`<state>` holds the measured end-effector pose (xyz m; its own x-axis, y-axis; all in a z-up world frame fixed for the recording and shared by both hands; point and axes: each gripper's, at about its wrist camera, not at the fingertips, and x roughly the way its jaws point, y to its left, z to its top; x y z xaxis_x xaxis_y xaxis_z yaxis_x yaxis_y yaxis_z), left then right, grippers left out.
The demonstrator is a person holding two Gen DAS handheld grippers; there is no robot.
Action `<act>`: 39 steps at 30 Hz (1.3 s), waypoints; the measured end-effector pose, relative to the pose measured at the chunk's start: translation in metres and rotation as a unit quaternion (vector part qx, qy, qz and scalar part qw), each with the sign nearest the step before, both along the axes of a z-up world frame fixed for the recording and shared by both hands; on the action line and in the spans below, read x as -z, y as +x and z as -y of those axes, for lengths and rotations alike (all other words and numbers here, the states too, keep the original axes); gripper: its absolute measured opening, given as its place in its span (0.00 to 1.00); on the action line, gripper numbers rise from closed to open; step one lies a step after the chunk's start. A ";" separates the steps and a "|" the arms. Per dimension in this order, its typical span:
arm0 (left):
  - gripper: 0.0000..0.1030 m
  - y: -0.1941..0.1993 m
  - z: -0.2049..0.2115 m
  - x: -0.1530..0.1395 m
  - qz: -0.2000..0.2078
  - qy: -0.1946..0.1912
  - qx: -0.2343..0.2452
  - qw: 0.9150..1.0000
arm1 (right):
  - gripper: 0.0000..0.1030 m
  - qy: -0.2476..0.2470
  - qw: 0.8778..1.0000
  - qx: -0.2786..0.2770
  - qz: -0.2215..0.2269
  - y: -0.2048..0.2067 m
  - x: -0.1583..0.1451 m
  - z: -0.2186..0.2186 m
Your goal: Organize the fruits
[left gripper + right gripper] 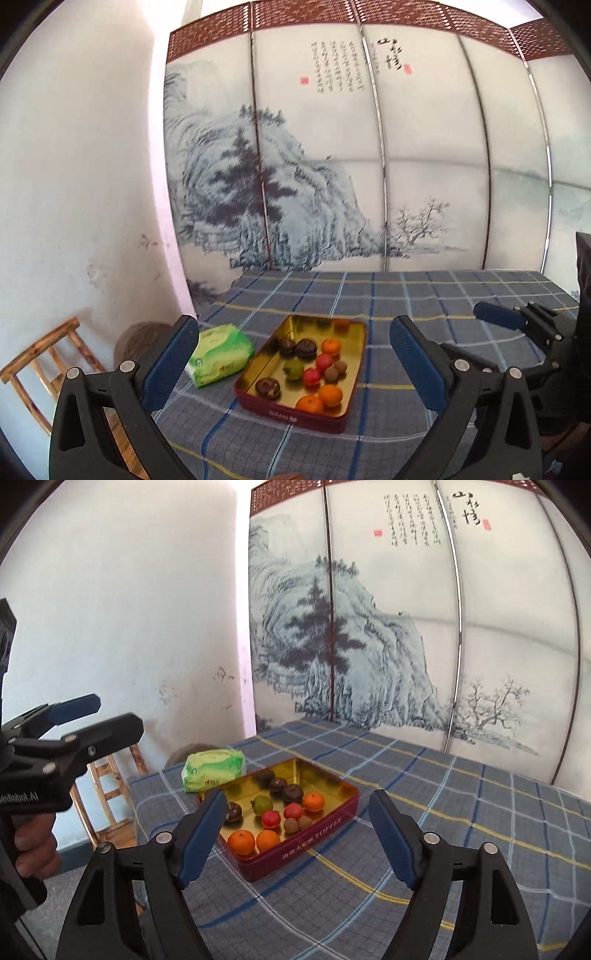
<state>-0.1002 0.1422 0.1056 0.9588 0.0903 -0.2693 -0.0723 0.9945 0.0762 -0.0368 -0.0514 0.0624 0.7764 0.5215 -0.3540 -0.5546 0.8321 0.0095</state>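
A red tin (pixel 291 415) (pixel 306 843) with a gold inside sits on the plaid tablecloth. In it lie three oranges (pixel 241 842), two red fruits (pixel 270 818), a green fruit (pixel 262 804), two small brown fruits (pixel 291 825) and several dark round fruits (pixel 293 793). My left gripper (pixel 293 321) is open and empty, raised in front of the tin. My right gripper (pixel 298 797) is open and empty too, above the tin's near corner. Each wrist view shows the other gripper from the side: a right fingertip (pixel 495 315) and the left gripper (pixel 120 712), held by a hand (pixel 33 845).
A green tissue pack (pixel 219 354) (pixel 214 768) lies just left of the tin. A wooden stool (pixel 48 365) (pixel 107 786) stands off the table's left edge by the wall. A painted folding screen (pixel 332 166) stands behind the table.
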 end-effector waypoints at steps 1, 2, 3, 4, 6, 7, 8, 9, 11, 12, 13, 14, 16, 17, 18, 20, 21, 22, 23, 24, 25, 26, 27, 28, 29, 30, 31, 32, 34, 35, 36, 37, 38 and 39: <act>1.00 -0.002 0.006 -0.005 0.008 0.008 0.000 1.000 | 0.79 0.003 1.000 0.000 0.004 -0.003 -0.003 0.003; 1.00 -0.004 0.009 -0.008 0.014 0.013 -0.001 1.000 | 0.79 0.005 1.000 0.001 0.008 -0.006 -0.005 0.006; 1.00 -0.006 0.013 -0.011 0.022 0.019 -0.002 1.000 | 0.79 0.007 1.000 0.003 0.012 -0.008 -0.007 0.007; 1.00 -0.007 0.017 -0.013 0.026 0.022 0.000 0.999 | 0.80 0.009 1.000 0.003 0.015 -0.011 -0.010 0.009; 1.00 -0.009 0.021 -0.015 0.028 0.027 0.003 0.999 | 0.80 0.010 1.000 0.004 0.020 -0.015 -0.013 0.012; 1.00 -0.010 0.025 -0.017 0.030 0.032 0.000 0.999 | 0.81 0.011 1.000 0.006 0.023 -0.016 -0.014 0.013; 1.00 -0.010 0.026 -0.017 0.030 0.035 -0.003 0.999 | 0.82 0.012 1.000 0.008 0.025 -0.019 -0.016 0.015; 1.00 -0.011 0.027 -0.017 0.029 0.037 -0.004 0.999 | 0.82 0.013 1.000 0.010 0.026 -0.021 -0.016 0.018; 1.00 -0.010 0.026 -0.016 0.027 0.034 -0.007 0.999 | 0.83 0.015 1.000 0.013 0.025 -0.022 -0.017 0.019; 1.00 -0.010 0.026 -0.016 0.025 0.031 -0.008 0.999 | 0.84 0.015 1.000 0.014 0.024 -0.022 -0.016 0.021; 1.00 -0.009 0.024 -0.015 0.020 0.027 -0.007 0.999 | 0.84 0.015 1.000 0.015 0.023 -0.022 -0.015 0.021; 1.00 -0.007 0.023 -0.014 0.016 0.024 -0.008 1.000 | 0.84 0.016 1.000 0.015 0.021 -0.022 -0.015 0.021; 1.00 -0.006 0.021 -0.011 0.010 0.019 -0.014 1.000 | 0.85 0.016 1.000 0.015 0.020 -0.023 -0.014 0.023; 1.00 -0.005 0.020 -0.010 0.008 0.018 -0.015 1.000 | 0.86 0.016 1.000 0.014 0.020 -0.024 -0.013 0.022; 1.00 -0.005 0.019 -0.009 0.004 0.018 -0.017 1.000 | 0.86 0.014 1.000 0.013 0.019 -0.024 -0.013 0.021; 1.00 -0.002 0.018 -0.005 -0.003 0.016 -0.022 1.000 | 0.87 0.010 1.000 0.011 0.019 -0.024 -0.012 0.018; 1.00 -0.002 0.018 -0.004 -0.007 0.015 -0.023 1.000 | 0.87 0.008 1.000 0.010 0.019 -0.024 -0.012 0.017; 1.00 0.000 0.017 -0.001 -0.012 0.014 -0.023 1.000 | 0.87 0.008 1.000 0.008 0.018 -0.024 -0.011 0.016; 1.00 0.001 0.017 0.000 -0.015 0.012 -0.024 1.000 | 0.87 0.008 1.000 0.007 0.018 -0.025 -0.011 0.016; 1.00 0.001 0.017 0.001 -0.019 0.010 -0.024 0.999 | 0.87 0.008 1.000 0.006 0.018 -0.025 -0.010 0.015; 1.00 0.002 0.017 0.002 -0.021 0.010 -0.024 0.999 | 0.88 0.007 1.000 0.006 0.018 -0.025 -0.010 0.015; 1.00 0.002 0.016 0.003 -0.022 0.009 -0.025 0.999 | 0.88 0.007 1.000 0.006 0.018 -0.025 -0.010 0.015; 1.00 0.002 0.016 0.003 -0.024 0.008 -0.026 0.999 | 0.88 0.007 1.000 0.006 0.017 -0.025 -0.010 0.014; 1.00 0.003 0.016 0.004 -0.026 0.008 -0.026 0.999 | 0.88 0.006 1.000 0.006 0.016 -0.025 -0.009 0.014; 1.00 0.004 0.016 0.004 -0.028 0.008 -0.026 0.999 | 0.88 0.005 1.000 0.006 0.015 -0.025 -0.009 0.014; 1.00 0.004 0.016 0.005 -0.030 0.008 -0.027 0.999 | 0.88 0.004 1.000 0.007 0.014 -0.024 -0.008 0.014; 1.00 0.005 0.015 0.006 -0.033 0.007 -0.027 0.999 | 0.88 0.004 1.000 0.007 0.012 -0.024 -0.007 0.014; 1.00 0.006 0.015 0.006 -0.034 0.006 -0.026 0.999 | 0.88 0.004 1.000 0.007 0.011 -0.024 -0.007 0.014; 1.00 0.008 0.014 0.008 -0.038 0.004 -0.028 0.999 | 0.89 0.004 1.000 0.007 0.010 -0.023 -0.006 0.014; 1.00 0.009 0.014 0.009 -0.040 0.004 -0.028 0.999 | 0.89 0.002 1.000 0.007 0.009 -0.023 -0.005 0.014; 1.00 0.011 0.014 0.010 -0.043 0.003 -0.028 0.999 | 0.89 0.000 1.000 0.007 0.009 -0.022 -0.004 0.015; 1.00 0.012 0.014 0.012 -0.045 0.001 -0.029 0.999 | 0.89 -0.001 1.000 0.008 0.008 -0.021 -0.002 0.016; 1.00 0.014 0.013 0.013 -0.047 0.000 -0.031 0.998 | 0.89 -0.004 1.000 0.011 0.007 -0.019 0.000 0.018; 1.00 0.015 0.012 0.014 -0.047 -0.003 -0.034 0.998 | 0.89 -0.006 1.000 0.014 0.004 -0.016 0.002 0.020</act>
